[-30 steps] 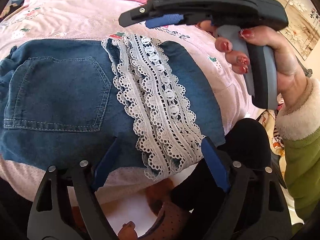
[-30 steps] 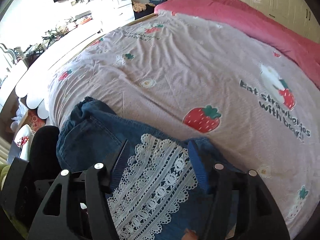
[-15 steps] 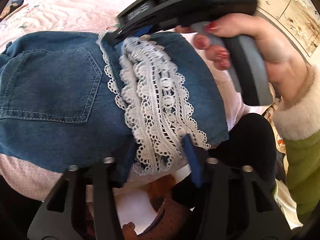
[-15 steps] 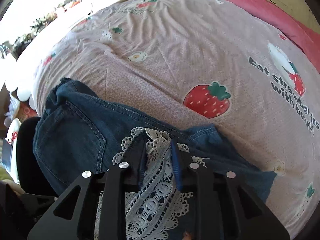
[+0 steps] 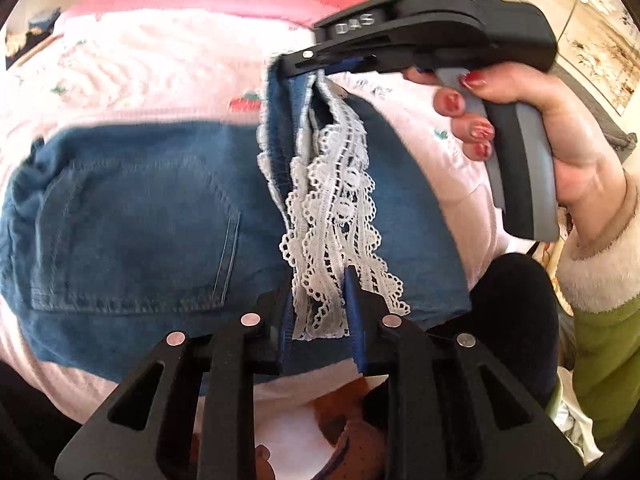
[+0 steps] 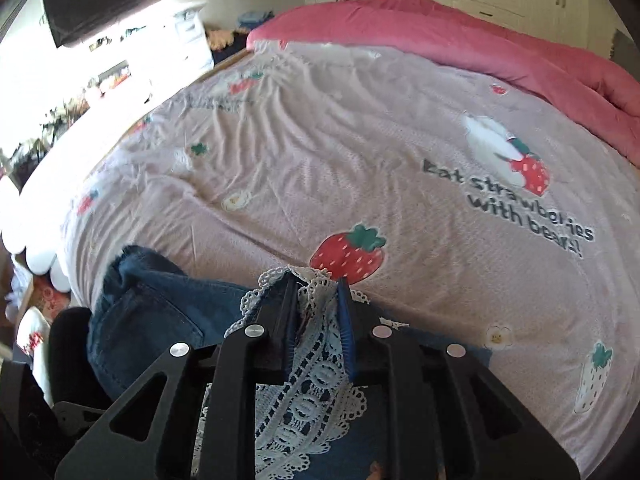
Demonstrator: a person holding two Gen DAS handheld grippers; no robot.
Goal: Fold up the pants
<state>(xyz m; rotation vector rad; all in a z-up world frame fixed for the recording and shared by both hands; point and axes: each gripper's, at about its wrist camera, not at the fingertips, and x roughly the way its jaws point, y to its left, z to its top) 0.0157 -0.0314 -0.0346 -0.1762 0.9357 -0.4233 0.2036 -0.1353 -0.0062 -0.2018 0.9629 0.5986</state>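
Blue denim pants [image 5: 132,220] with a white lace hem [image 5: 336,200] lie on the bed, back pocket up. My left gripper [image 5: 320,312] is shut on the near end of the lace hem. My right gripper [image 6: 316,292] is shut on the far end of the lace hem [image 6: 308,392] and lifts it off the denim; it also shows in the left wrist view [image 5: 320,72], held by a hand with red nails. The pants [image 6: 152,320] spread left below the right gripper.
The bed has a pink strawberry-print cover [image 6: 360,160] and a rolled pink quilt [image 6: 500,52] at the far side. A dresser with a TV [image 6: 100,0] stands beyond the bed. The bed's front edge [image 5: 100,380] is just under the left gripper.
Both grippers closed on the lace hem, one at each end. The right gripper has since raised its end, so the lace now stands up off the denim.
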